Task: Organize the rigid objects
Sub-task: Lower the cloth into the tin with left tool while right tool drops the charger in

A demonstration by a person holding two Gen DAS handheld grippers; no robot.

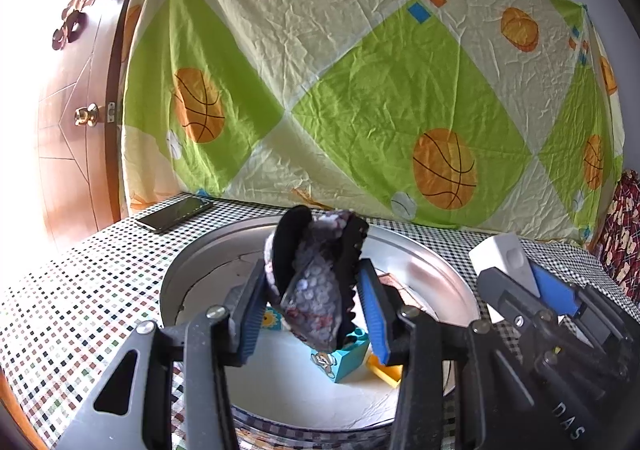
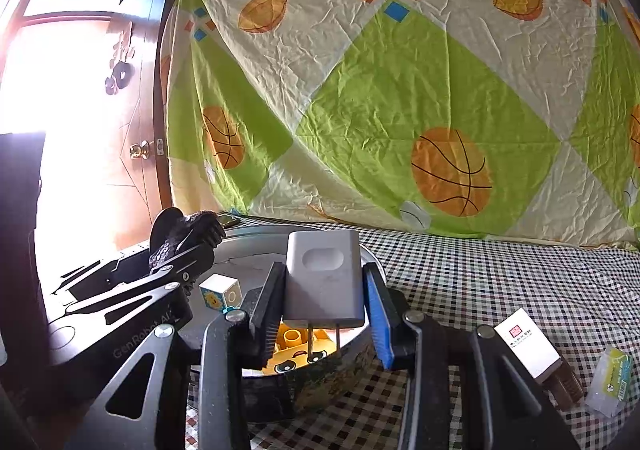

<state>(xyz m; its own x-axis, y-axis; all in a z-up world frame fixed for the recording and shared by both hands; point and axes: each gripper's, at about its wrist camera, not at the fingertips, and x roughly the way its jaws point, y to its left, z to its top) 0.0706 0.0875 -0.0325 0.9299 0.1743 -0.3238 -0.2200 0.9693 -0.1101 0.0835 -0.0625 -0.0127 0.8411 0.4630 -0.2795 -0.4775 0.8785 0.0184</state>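
Two hand-held grippers hover over a round metal basin [image 1: 436, 270] on the checked desk [image 1: 80, 282]. The left hand-held gripper [image 1: 316, 300] pinches a toothed black hair claw clip [image 1: 320, 274] with beaded grey trim, its long axis upright and slightly tilted. The right hand-held gripper [image 2: 324, 314] clamps a smooth white boxy charger [image 2: 324, 278], prongs pointing down, above yellow and teal toy blocks.
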